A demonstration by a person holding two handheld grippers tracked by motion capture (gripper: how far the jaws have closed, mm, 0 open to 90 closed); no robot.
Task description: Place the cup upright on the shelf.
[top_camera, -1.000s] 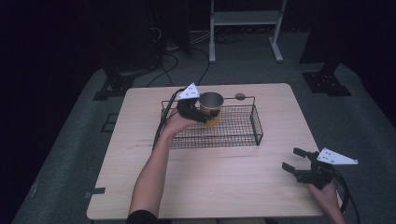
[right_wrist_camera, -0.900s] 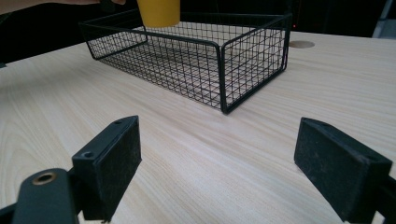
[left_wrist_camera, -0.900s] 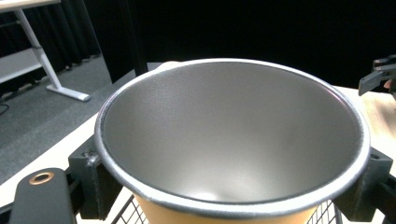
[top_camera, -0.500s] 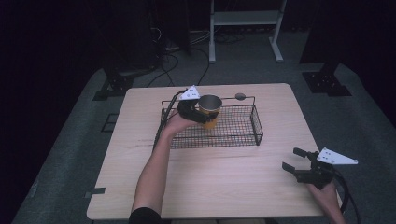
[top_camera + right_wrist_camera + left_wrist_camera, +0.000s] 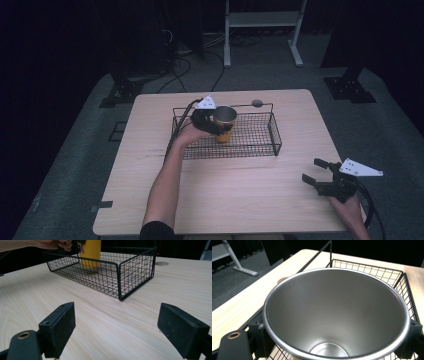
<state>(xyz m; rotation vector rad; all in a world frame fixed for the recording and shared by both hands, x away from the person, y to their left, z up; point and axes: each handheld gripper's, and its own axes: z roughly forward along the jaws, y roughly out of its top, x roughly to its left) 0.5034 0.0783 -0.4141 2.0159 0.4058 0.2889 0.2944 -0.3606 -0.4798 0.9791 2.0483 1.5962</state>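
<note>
One yellow cup (image 5: 224, 124) with a steel inside, one black wire basket (image 5: 260, 145) on the worktop (image 5: 240, 190), and no writing readable on either. The left tool (image 5: 212, 122) clamps the cup by its sides, inside the basket's left end. The right tool (image 5: 316, 172) hangs open near the worktop's right front corner, holding nothing.

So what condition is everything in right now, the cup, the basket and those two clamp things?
Yellow cup: upright, empty, inside the basket, gripped at its rim.
Wire basket: on the table, open-topped, holding just the cup.
Left gripper: shut on the cup.
Right gripper: open, holding nothing, low over the table.
</note>
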